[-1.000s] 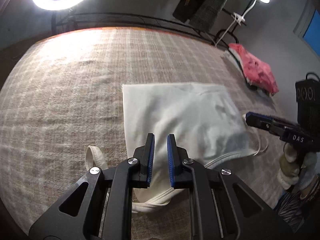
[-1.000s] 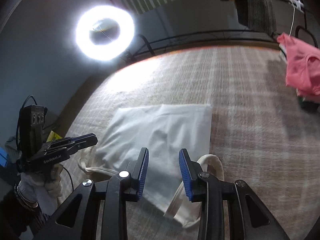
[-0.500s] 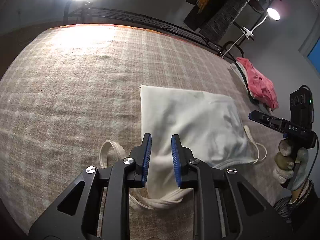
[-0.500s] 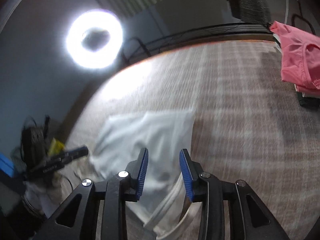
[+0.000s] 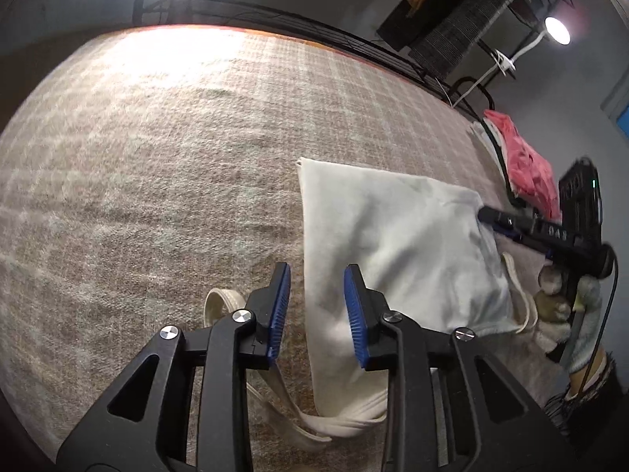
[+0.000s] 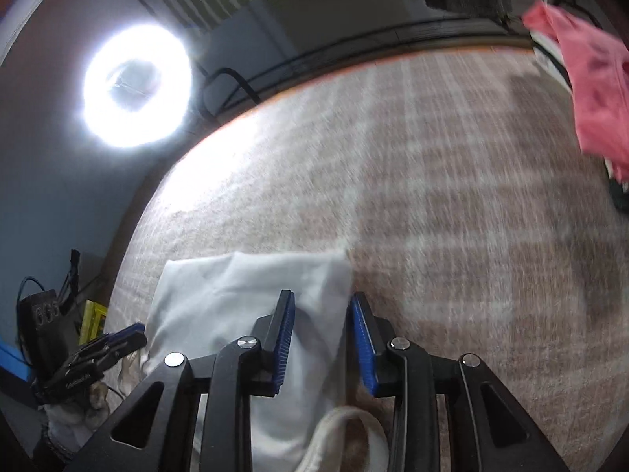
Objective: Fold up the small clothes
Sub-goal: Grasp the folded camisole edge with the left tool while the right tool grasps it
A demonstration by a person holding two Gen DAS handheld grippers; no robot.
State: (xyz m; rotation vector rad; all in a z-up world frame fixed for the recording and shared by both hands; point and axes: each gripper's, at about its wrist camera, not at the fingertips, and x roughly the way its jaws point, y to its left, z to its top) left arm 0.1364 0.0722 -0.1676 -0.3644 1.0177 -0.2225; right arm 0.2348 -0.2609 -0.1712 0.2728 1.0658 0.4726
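Lower centre of the left wrist view: white garment [image 5: 397, 244] lies flat on the checked desk [image 5: 157, 157] cloth, straps trailing at its near edge. Soft, light, limp fabric; likely to sag and slide, so corners or the hemmed strap edge look the best holds. Left hand-held gripper [image 5: 316, 310] is spread, its pads straddling the garment's near edge, nothing pinched. Right hand-held gripper [image 6: 322, 338] is likewise spread over the cloth, empty; view blurred. Pink clothes [image 5: 526, 173] sit at far right.
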